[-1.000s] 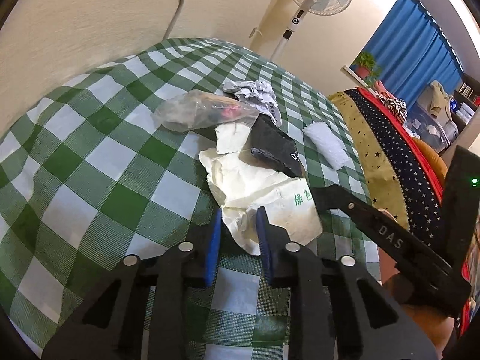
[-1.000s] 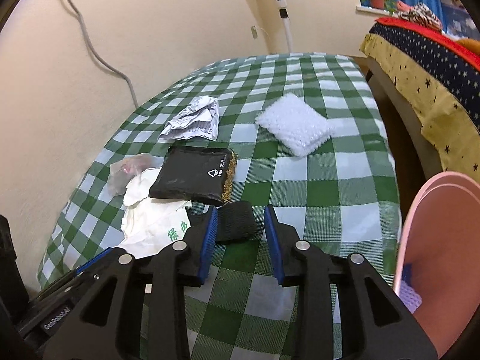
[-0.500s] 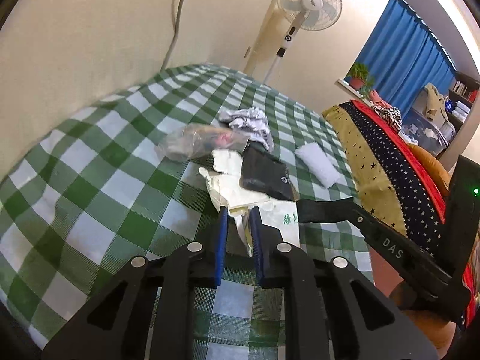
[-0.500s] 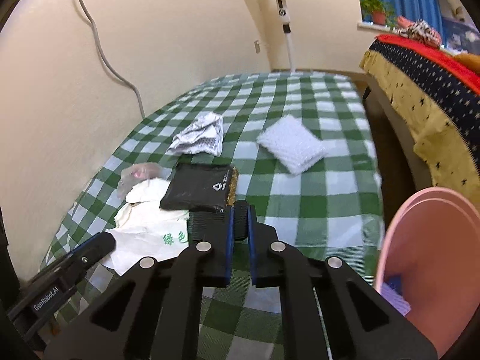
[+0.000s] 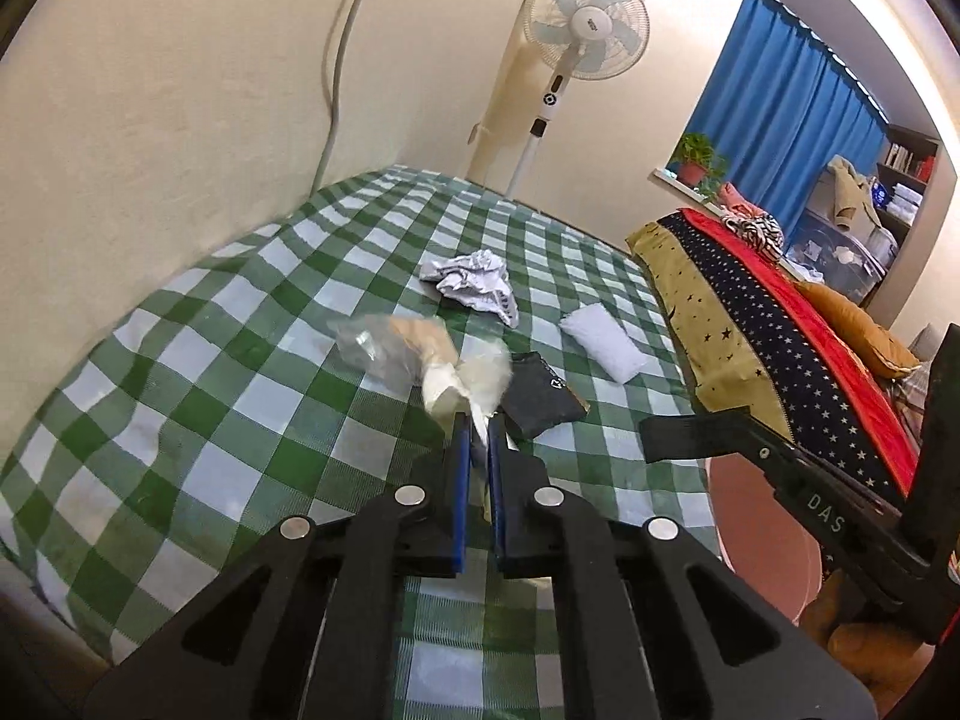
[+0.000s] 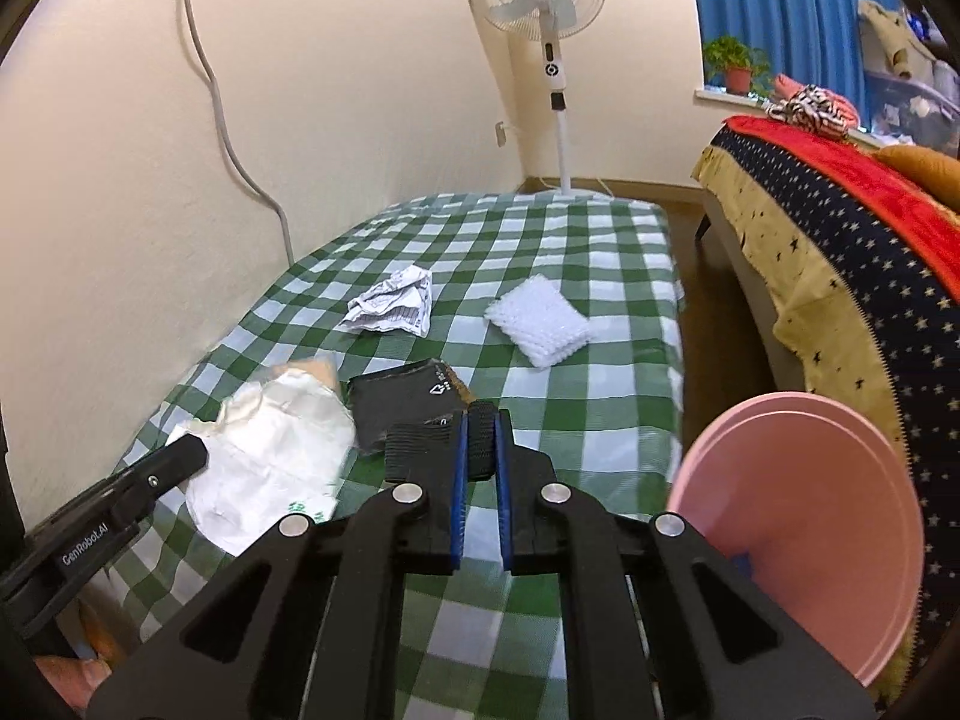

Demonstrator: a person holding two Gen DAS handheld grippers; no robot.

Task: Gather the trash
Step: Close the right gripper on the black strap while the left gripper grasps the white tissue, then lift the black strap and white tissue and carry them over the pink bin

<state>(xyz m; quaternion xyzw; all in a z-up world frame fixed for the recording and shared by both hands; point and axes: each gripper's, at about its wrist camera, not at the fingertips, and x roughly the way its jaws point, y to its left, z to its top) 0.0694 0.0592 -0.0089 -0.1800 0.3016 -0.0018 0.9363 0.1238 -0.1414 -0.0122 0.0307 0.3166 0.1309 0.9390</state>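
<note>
My left gripper (image 5: 475, 427) is closing on a corner of the white plastic bag (image 5: 471, 381), and the bag hangs lifted off the green checked cloth (image 5: 210, 390). In the right wrist view the same bag (image 6: 270, 450) droops at the left. My right gripper (image 6: 480, 423) is shut on a black ribbed piece (image 6: 420, 450) and holds it just above the cloth. A flat black packet (image 6: 402, 396), a clear bag (image 5: 384, 348), crumpled paper (image 6: 393, 303) and a white bubble pad (image 6: 537, 327) lie on the table.
A pink bin (image 6: 810, 480) stands off the table's right edge, close to my right gripper. A bed with a starred cover (image 6: 840, 228) runs along the right. A standing fan (image 6: 543, 6) and a wall are behind the table.
Both grippers have closed and risen. The left one has pulled the white bag up off the cloth. The right one has pinched the black ribbed piece and lifted it.
</note>
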